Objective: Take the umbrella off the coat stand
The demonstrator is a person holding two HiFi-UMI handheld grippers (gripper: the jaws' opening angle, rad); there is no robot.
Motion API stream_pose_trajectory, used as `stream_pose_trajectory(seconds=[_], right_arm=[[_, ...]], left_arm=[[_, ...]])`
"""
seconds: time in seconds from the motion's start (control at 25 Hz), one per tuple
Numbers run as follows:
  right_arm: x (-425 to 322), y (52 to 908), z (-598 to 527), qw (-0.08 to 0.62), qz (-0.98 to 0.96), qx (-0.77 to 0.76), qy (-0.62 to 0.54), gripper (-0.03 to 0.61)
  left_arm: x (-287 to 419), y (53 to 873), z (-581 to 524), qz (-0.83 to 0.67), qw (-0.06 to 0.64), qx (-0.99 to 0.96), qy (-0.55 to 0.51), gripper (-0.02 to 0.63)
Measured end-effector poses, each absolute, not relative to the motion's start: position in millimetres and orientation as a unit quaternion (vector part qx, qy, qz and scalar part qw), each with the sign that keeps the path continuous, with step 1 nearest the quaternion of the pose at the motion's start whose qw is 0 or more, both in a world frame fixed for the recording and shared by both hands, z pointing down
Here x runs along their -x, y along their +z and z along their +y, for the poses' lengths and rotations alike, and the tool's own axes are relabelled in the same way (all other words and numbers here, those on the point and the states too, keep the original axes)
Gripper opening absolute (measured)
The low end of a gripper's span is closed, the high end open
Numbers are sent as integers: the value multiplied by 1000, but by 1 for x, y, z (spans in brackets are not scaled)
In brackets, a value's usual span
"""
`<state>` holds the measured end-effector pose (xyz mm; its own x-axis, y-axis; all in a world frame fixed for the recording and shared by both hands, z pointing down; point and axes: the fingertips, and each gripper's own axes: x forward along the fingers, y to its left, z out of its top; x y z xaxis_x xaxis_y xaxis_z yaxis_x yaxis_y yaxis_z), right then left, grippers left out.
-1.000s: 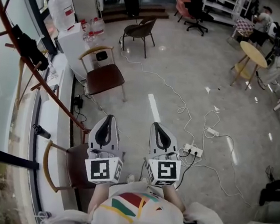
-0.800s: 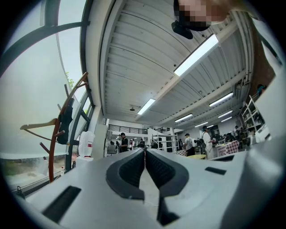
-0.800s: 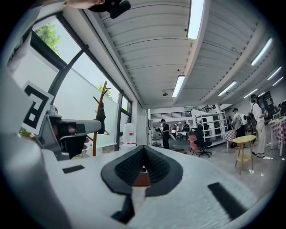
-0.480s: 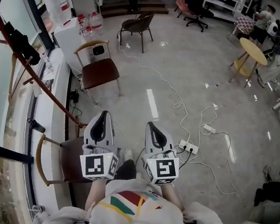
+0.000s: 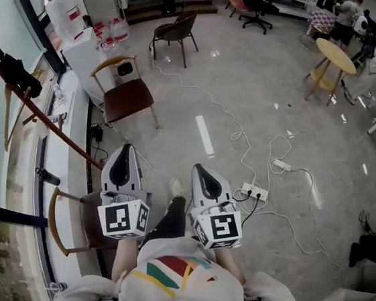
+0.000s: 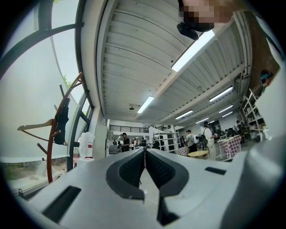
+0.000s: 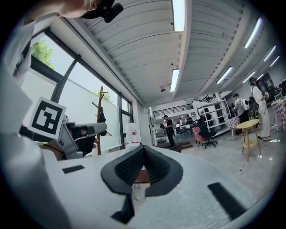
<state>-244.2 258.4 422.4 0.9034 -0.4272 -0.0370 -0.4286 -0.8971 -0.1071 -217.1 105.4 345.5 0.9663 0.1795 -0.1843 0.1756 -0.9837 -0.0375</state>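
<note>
The brown wooden coat stand (image 5: 49, 124) leans across the far left of the head view, beside the window. A black folded umbrella (image 5: 12, 69) hangs from its upper pegs. In the left gripper view the umbrella (image 6: 61, 120) hangs on the coat stand (image 6: 53, 152) at the left, well ahead of the jaws. The right gripper view shows the coat stand (image 7: 100, 129) beyond my left gripper's body. My left gripper (image 5: 121, 154) and right gripper (image 5: 199, 173) are held side by side in front of me, both shut and empty, well short of the stand.
A wooden chair (image 5: 72, 217) is just under my left gripper and another chair (image 5: 123, 95) stands further ahead. White cables and a power strip (image 5: 254, 191) lie on the floor to the right. A round yellow table (image 5: 337, 59) and people are far off.
Both grippers have drifted left and lower in the head view, the left one more. The coat stand has slid towards the picture's left edge, and a dark-trousered leg now shows between the grippers.
</note>
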Motion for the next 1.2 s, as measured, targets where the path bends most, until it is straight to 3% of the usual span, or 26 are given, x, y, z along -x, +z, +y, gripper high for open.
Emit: stream_pose_trajectory(seconds=[0.6,1.2], right_arm=[[183,423,223,8,265,964,12,0],[8,423,164,-17,301,953,-14,0]], left_arm=[[158,350,81,-70,-5,991,110,11],[-26,359,13,-29,-12,994,107,11]])
